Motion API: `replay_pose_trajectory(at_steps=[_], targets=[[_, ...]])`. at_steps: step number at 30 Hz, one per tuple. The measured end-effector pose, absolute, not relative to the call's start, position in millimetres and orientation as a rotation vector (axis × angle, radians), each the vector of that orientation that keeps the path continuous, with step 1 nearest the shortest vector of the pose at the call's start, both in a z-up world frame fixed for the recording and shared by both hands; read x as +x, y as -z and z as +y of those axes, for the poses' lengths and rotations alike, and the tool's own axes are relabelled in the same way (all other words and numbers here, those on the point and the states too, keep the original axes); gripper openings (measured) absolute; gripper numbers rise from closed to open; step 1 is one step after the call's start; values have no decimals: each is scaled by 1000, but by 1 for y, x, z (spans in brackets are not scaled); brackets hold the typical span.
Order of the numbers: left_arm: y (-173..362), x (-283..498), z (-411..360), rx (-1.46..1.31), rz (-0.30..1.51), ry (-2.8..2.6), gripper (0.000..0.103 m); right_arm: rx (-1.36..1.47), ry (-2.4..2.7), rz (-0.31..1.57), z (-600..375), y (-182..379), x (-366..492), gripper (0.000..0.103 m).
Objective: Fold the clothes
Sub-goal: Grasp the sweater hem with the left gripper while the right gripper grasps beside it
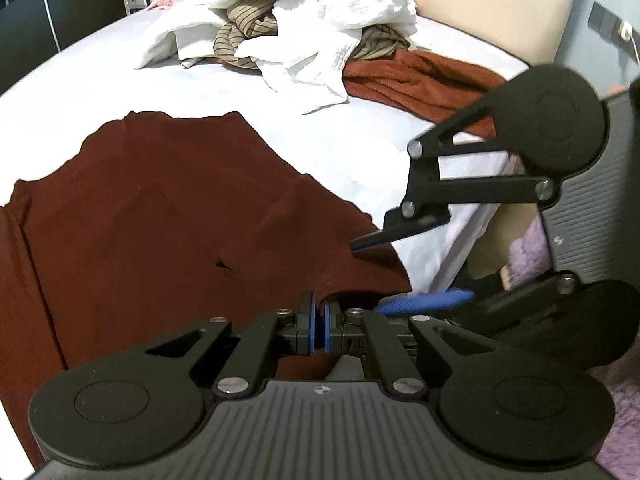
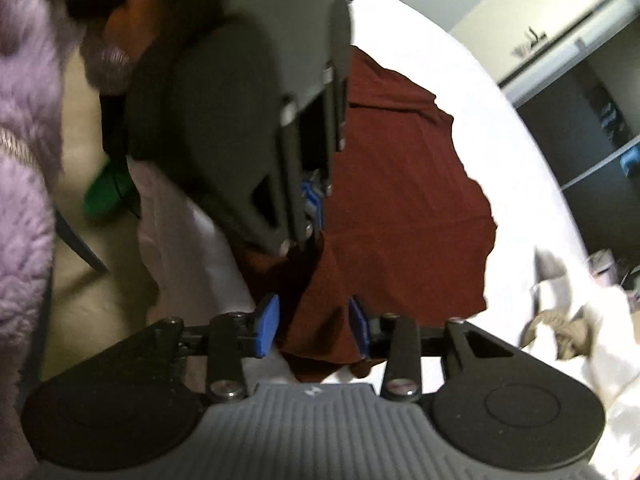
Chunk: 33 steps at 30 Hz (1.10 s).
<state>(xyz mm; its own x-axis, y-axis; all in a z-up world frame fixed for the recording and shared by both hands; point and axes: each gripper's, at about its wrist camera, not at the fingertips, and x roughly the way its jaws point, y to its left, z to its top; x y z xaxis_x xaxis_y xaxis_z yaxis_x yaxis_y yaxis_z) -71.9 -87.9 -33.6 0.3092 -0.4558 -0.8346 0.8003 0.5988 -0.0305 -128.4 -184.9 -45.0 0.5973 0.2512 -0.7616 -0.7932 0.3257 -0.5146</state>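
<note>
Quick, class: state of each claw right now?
Left claw: shut on the maroon garment's edge.
Right claw: open, garment edge between the pads, not gripped.

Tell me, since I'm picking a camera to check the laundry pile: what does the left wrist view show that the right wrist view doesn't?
Only the left wrist view shows the whole pile of white and striped clothes, a rust-orange garment and the headboard. Only the right wrist view shows a green object on the floor and dark shelves. Both show the dark red garment, the white bed sheet, the left gripper shut on the garment's edge, and the open right gripper.
</note>
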Motion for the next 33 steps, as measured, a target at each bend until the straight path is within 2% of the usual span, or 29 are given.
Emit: replay_pose_trajectory(at_steps=[1,3,8,16,21,33], targets=[[31,-72,-87,420,934,870,2,-1027,-737,619,-186,45,-129,29],[22,-72,-85,401,945,886,2,-1048,-716,596,-188,42,-130,18],[-19,-74,-83,405,927,964,2,-1086,-698,497,-195,8,-140,13],[-79,-86,-86,459,879,1118,2,-994,-770,518,-209,-67,-144,11],[-83,-104,-87,484,901,1213,2,-949,-842,582,-216,-98,-152,11],[-31,-106,-81,524,1007,1246,2,-879,-925,717,-215,-64,-176,11]])
